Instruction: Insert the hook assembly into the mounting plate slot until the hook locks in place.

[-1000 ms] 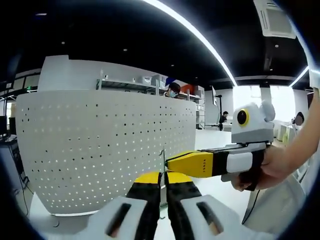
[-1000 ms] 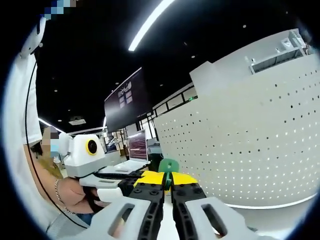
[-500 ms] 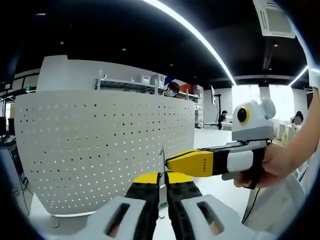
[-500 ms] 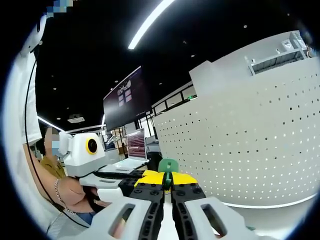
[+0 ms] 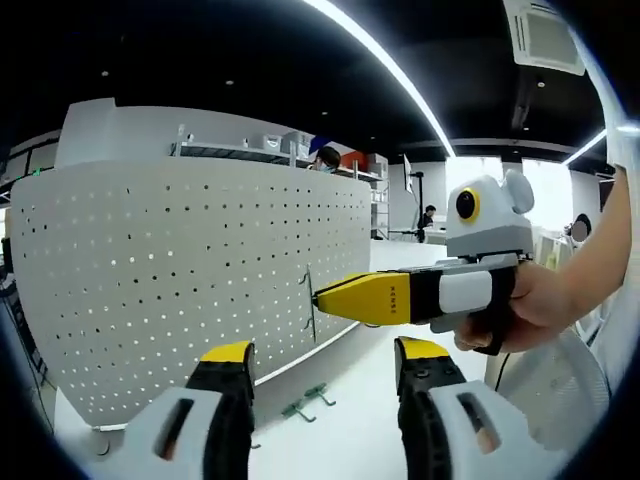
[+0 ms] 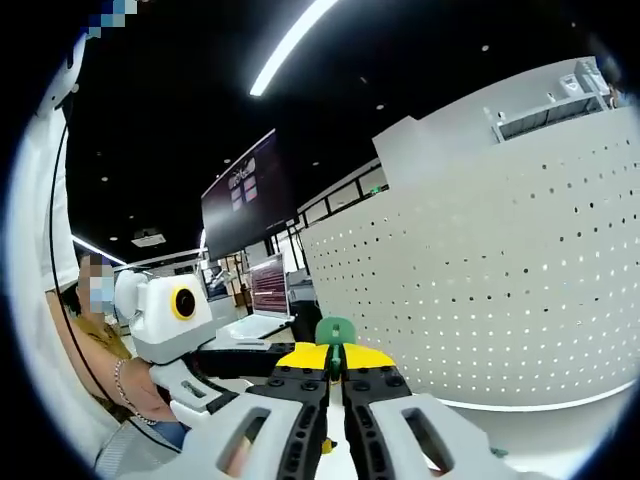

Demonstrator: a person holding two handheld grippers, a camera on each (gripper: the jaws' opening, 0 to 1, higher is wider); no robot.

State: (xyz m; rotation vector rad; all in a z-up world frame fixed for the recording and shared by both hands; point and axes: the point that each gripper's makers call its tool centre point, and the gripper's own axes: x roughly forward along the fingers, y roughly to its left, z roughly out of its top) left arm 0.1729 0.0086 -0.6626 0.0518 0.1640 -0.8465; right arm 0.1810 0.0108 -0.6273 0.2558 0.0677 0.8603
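**Hook's at the board, not locked yet**

Right gripper [image 5: 318, 297] is pinched tight on the thin green hook [image 5: 309, 305], holding it just in front of the white perforated mounting plate [image 5: 180, 270], at 12 o'clock from the left gripper [image 5: 325, 365]. That one's wide open, holding nothing. I'd say insertion and locking are still to do. A spare hook [image 5: 305, 403] lies on the table [image 5: 370, 440] by the plate's bottom edge. Plenty of room toward 3 o'clock.
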